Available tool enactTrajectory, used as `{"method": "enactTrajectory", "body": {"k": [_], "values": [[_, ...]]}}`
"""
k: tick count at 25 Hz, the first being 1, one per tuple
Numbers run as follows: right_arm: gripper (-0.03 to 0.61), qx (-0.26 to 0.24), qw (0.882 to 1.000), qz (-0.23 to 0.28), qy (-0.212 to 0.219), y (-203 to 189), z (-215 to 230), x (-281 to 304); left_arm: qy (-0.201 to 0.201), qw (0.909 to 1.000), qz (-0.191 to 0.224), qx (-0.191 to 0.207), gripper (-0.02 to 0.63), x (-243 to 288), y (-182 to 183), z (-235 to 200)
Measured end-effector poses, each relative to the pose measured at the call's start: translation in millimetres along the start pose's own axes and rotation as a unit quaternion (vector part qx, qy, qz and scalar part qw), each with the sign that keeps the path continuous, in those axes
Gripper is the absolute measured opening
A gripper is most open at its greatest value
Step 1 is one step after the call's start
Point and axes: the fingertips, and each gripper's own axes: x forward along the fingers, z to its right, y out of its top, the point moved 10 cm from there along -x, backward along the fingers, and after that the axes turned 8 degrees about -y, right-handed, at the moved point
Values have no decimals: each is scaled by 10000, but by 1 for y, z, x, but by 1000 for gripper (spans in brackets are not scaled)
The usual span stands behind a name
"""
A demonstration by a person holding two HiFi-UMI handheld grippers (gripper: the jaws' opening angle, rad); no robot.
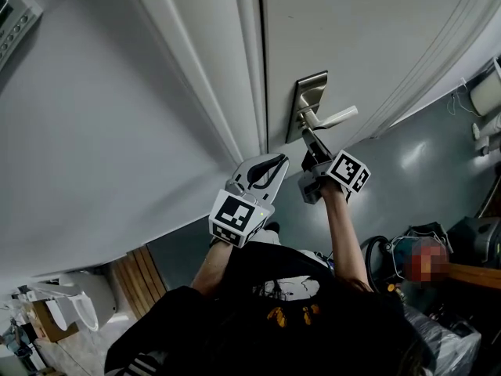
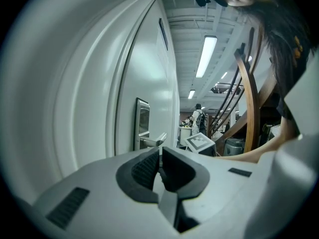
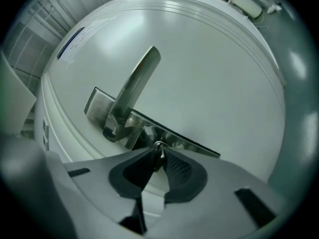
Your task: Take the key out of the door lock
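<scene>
A small metal key (image 3: 158, 149) juts from the steel lock plate (image 3: 172, 139) just below the lever handle (image 3: 135, 86) on the white door (image 3: 209, 73). My right gripper (image 3: 157, 158) is shut on the key, its dark pads pressed against both sides. In the head view the right gripper (image 1: 310, 146) reaches up to the lock plate (image 1: 310, 92) under the lever handle (image 1: 338, 117); the key is hidden there. My left gripper (image 1: 274, 163) hangs left of it by the door's edge, shut on nothing. The left gripper (image 2: 160, 156) looks along the door past the lock plate (image 2: 142, 117).
The white door frame (image 1: 235, 77) and a grey wall (image 1: 94, 147) lie to the left of the lock. Bags and gear (image 1: 438, 249) crowd the floor at the right. A wooden slatted piece (image 1: 141, 276) stands low on the left. Far down the hall stands a person (image 2: 199, 117).
</scene>
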Motion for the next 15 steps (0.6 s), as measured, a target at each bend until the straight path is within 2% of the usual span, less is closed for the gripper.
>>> {"method": "enactTrajectory", "body": {"k": [9,15], "values": [[31,931,9956,79,46,-4,5,-2,48,10000,-3,45,23,-8,-1,1],[25,1324,9910,162,78,-6,7,-3,162,9999,23,55,23,-18,0,0]]}}
